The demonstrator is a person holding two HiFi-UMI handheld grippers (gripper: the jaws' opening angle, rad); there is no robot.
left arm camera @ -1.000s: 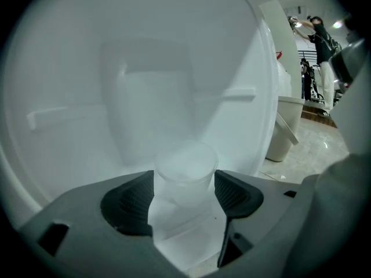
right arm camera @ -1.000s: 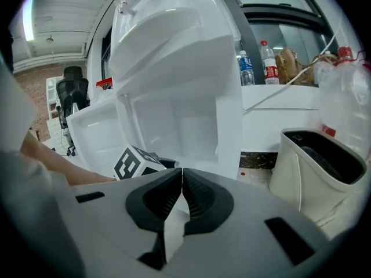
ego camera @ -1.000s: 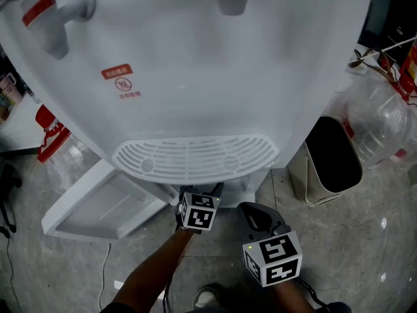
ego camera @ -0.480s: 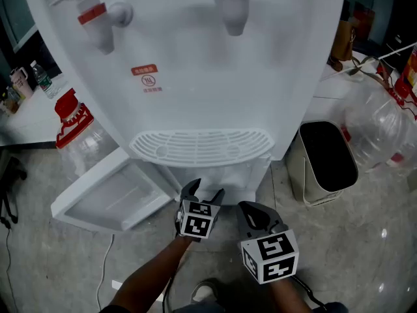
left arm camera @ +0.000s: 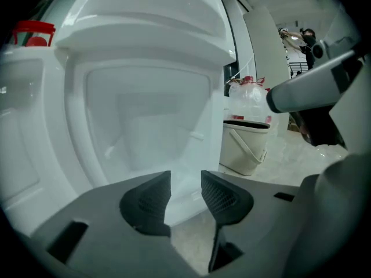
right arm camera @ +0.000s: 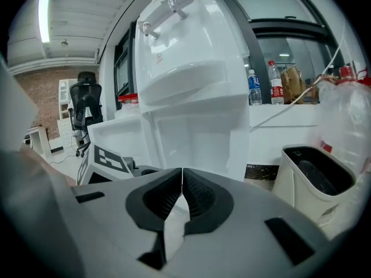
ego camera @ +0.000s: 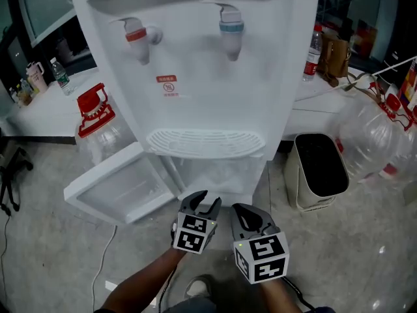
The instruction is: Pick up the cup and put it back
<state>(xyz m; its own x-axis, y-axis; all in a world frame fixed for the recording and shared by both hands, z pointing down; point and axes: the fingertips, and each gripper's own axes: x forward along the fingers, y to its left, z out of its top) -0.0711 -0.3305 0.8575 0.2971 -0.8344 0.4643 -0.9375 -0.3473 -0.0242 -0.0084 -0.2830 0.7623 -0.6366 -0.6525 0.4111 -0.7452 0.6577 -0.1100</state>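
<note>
We see a tall white plastic water dispenser (ego camera: 202, 96), a red-capped spout (ego camera: 136, 35) at eleven o'clock and a blue, perhaps teal, spout (ego camera: 230, 27) at twelve. The right gripper (ego camera: 242, 214) at six wears black-and-white squares.

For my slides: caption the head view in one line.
Before a white water dispenser with its cabinet door open, left tongs closing on nothing, right tongs shut.

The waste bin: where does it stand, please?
Head view: the waste bin stands on the floor right of the water dispenser, beside a clear jug.
</note>
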